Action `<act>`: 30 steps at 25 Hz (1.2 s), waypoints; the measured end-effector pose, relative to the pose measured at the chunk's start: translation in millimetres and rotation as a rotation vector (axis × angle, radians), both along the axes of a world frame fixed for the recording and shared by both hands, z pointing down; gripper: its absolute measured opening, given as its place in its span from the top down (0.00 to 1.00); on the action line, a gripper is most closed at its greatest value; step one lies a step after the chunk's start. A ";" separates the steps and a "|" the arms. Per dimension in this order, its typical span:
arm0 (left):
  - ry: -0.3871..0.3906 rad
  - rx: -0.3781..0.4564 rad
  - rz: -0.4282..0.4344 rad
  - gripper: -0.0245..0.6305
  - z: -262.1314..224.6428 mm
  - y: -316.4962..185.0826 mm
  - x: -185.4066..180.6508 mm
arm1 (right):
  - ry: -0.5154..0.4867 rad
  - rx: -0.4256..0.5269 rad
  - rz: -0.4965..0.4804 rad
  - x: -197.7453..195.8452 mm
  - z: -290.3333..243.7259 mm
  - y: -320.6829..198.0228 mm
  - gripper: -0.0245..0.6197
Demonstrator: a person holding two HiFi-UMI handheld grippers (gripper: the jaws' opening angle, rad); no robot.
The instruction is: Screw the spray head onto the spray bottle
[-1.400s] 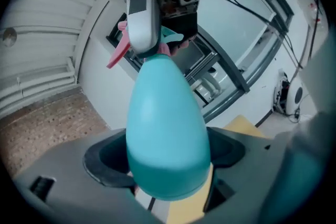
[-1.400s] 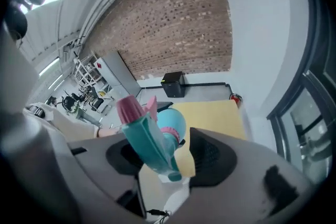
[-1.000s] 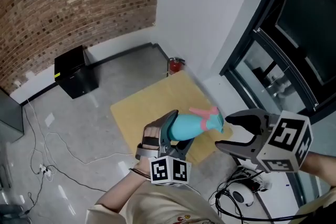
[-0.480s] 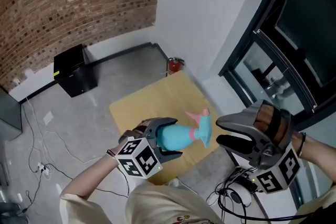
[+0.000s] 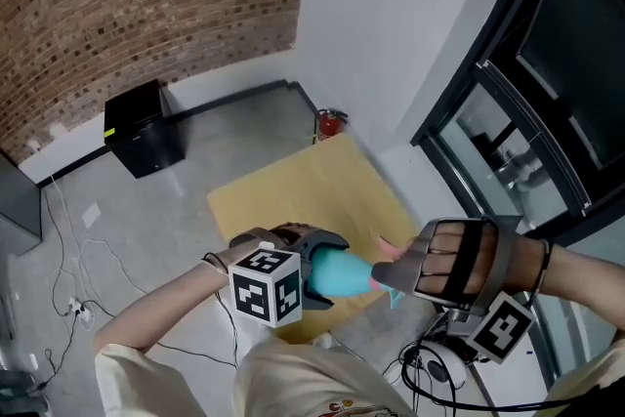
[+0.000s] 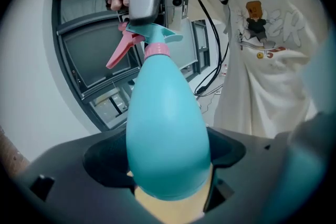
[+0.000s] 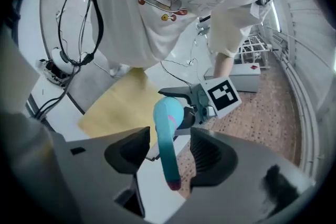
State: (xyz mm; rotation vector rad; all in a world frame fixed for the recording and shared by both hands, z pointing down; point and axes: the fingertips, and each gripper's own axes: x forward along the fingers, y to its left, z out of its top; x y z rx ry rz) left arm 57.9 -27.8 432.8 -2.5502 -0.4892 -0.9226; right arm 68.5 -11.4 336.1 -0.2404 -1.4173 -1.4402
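A turquoise spray bottle (image 5: 339, 274) lies level in front of me, its wide base in my left gripper (image 5: 317, 271), which is shut on it. The left gripper view shows the bottle (image 6: 165, 128) filling the jaws, with its pink collar, turquoise spray head (image 6: 153, 35) and pink trigger (image 6: 118, 53) pointing away. My right gripper (image 5: 393, 282) reaches over the head from the right. In the right gripper view the spray head (image 7: 168, 157) lies between the jaws with gaps on both sides, so the right gripper (image 7: 168, 147) is open. Behind it is the left gripper (image 7: 178, 109).
A yellow board (image 5: 293, 190) lies on the grey floor below the bottle. A black box (image 5: 142, 127) and a red fire extinguisher (image 5: 329, 124) stand by the wall. Cables (image 5: 88, 303) trail at the left and near my feet (image 5: 439, 366). A dark-framed glass door (image 5: 518, 142) is at the right.
The left gripper has swung the bottle so that it points right and lower. The right gripper has rolled over and come left and down, so its open jaws now straddle the spray head.
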 end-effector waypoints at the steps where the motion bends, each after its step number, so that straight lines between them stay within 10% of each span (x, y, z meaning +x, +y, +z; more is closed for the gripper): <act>1: -0.005 0.004 0.011 0.30 0.5 2.0 1.2 | 0.017 -0.015 -0.005 1.0 5.2 2.5 0.59; 6: -0.025 0.033 0.013 0.30 7.0 3.8 3.3 | 0.040 -0.062 0.038 4.3 17.4 7.7 0.76; 13: 0.053 0.067 -0.233 0.30 -1.6 -17.2 14.0 | -0.186 -0.374 0.557 18.4 12.8 -14.5 0.77; 22: 0.172 0.567 -0.678 0.30 -19.6 -71.3 19.7 | -0.579 -0.831 1.196 33.1 9.0 -40.0 0.77; 30: 0.212 0.771 -0.752 0.30 -13.7 -73.6 17.0 | -0.755 -1.107 1.579 34.1 25.2 -29.3 0.77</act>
